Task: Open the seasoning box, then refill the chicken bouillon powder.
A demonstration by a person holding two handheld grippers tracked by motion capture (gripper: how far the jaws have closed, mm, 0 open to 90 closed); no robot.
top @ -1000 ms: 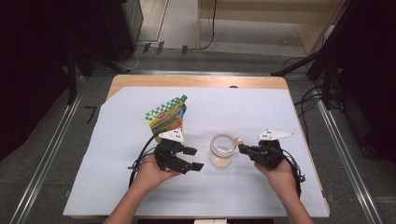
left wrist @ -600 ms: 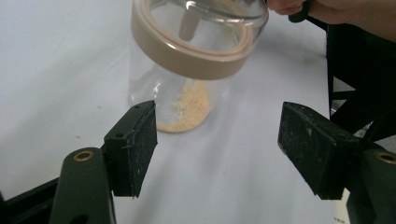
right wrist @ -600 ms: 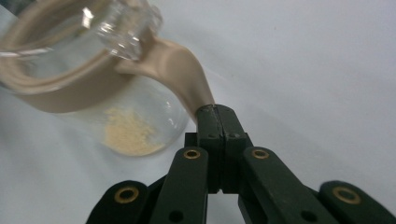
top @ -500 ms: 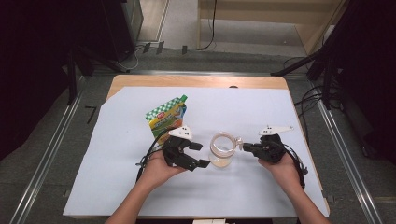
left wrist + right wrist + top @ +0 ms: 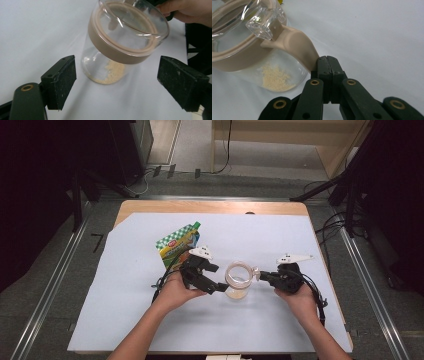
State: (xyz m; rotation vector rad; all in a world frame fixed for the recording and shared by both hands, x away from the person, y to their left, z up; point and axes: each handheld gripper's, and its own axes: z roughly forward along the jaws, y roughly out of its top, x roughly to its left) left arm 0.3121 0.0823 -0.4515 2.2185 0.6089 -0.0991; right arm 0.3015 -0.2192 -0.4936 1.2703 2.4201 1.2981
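High view: glass jar [image 5: 238, 280] stands mid-desk [image 5: 150, 320]. Right gripper [image 5: 327, 61] jaws clamp its tan lid tab [image 5: 297, 46], steadying it; left gripper [image 5: 117, 82] jaws have just been opening wide, flanking the jar untouched.

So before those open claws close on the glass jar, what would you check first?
1. Right gripper shut on the beige tab of the lid: ok.
2. Left gripper jaws, just opened wide, nothing between the pads: ok.
3. Glass jar lined up between those jaws: ok.
4. Jar upright: not ok, it tilts.
5. Lid fully sealed: cannot tell.
6. Green pouch apart from the jar: ok.
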